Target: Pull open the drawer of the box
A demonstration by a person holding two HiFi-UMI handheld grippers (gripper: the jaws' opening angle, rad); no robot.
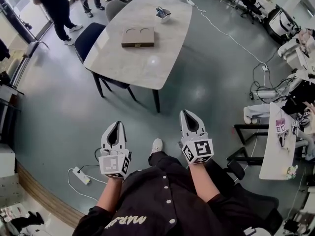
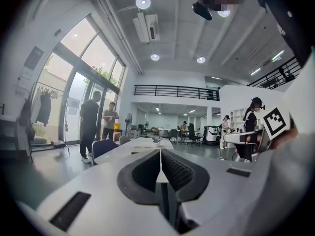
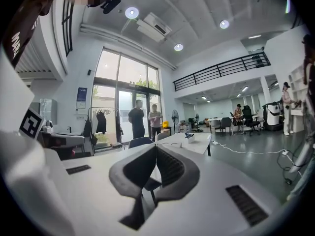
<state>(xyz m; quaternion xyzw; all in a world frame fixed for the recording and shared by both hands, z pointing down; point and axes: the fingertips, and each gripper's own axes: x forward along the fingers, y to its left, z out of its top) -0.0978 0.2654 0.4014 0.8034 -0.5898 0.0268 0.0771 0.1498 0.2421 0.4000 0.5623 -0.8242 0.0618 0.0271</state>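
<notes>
A flat brown box (image 1: 138, 37) with two round cut-outs in its top lies on the pale table (image 1: 157, 68) far ahead of me. My left gripper (image 1: 117, 125) and right gripper (image 1: 186, 113) hang side by side over the floor, well short of the table. Both are shut with nothing between the jaws. In the left gripper view the left gripper (image 2: 159, 151) points level at the table (image 2: 129, 150). From the right gripper view, the right gripper (image 3: 156, 147) faces the table (image 3: 189, 142) the same way.
A dark chair (image 1: 90, 39) stands at the table's left side. A small bowl of items (image 1: 163, 14) sits at the table's far end. A power strip (image 1: 81, 175) and cable lie on the floor at my left. Two people (image 1: 59, 6) stand far left. A white desk (image 1: 276, 146) is on my right.
</notes>
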